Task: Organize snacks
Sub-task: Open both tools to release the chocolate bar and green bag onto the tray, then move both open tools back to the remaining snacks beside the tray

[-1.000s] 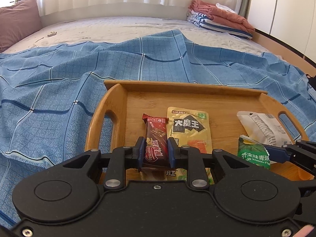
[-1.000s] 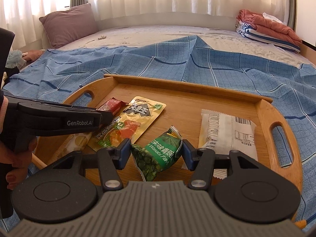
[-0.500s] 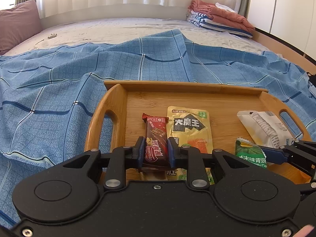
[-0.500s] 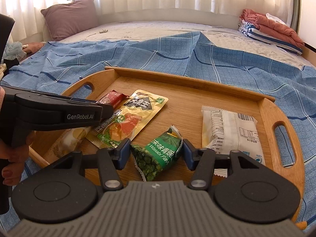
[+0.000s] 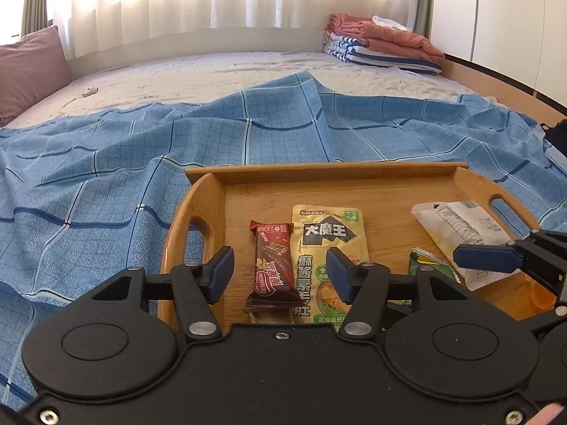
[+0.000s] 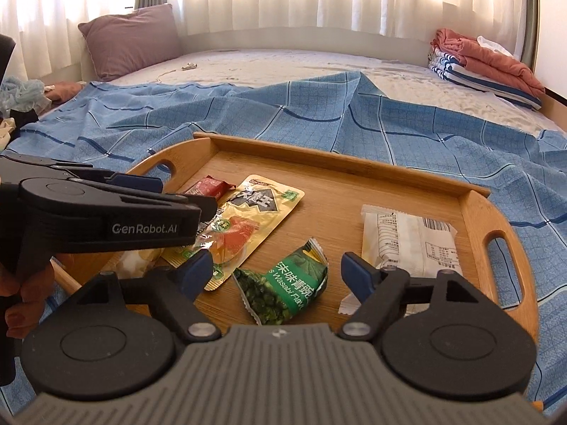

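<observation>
A wooden tray lies on a blue checked sheet. In it lie a red-brown snack bar, a yellow pouch, a green wasabi pea bag and a white packet. My left gripper is open, its fingers either side of the snack bar, which lies free. My right gripper is open with the green bag lying between its fingers.
The tray sits on a bed with the blue sheet spread over it. A purple pillow lies at the far left and folded clothes at the far right. Curtains hang behind.
Both grippers have opened. The left one let go of the snack bar and the right one let go of the green bag; both snacks now lie in the tray.
</observation>
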`<state>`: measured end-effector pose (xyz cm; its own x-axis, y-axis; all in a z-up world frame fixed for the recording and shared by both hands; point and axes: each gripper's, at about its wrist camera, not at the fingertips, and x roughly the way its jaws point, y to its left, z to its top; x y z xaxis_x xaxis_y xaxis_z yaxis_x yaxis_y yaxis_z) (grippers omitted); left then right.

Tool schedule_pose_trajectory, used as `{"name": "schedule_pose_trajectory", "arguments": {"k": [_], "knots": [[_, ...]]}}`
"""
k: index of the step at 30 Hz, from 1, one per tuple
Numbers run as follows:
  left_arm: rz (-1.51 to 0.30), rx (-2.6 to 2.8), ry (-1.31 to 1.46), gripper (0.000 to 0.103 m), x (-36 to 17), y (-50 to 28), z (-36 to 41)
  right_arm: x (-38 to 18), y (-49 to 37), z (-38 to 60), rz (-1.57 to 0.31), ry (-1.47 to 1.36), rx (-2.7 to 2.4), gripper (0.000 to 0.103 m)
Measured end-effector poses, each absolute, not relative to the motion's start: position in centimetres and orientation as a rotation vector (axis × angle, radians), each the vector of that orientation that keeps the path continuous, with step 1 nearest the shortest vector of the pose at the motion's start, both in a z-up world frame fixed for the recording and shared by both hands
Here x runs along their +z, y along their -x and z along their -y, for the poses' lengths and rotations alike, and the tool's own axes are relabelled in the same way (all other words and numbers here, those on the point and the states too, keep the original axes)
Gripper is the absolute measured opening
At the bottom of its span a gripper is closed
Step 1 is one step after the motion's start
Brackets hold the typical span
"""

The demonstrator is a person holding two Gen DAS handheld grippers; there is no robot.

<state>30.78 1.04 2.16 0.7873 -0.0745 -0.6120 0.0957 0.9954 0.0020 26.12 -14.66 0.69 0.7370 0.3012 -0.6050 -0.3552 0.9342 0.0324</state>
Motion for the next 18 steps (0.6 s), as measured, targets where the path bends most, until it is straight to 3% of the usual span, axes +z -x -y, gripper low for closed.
{"name": "schedule_pose_trajectory", "arguments": {"k": [5,18], "knots": [[-0.613,-0.117,-0.047,0.081,3.9,-28.5,-0.9,1.8,-24.9,15.0,-0.627,0.080,0.356,0.091],[-0.598,-0.177,0.028,0.091,5.7,-19.0,-2.0,4.2,-17.7,18.4,-0.577,0.052,0.353,0.099]]}}
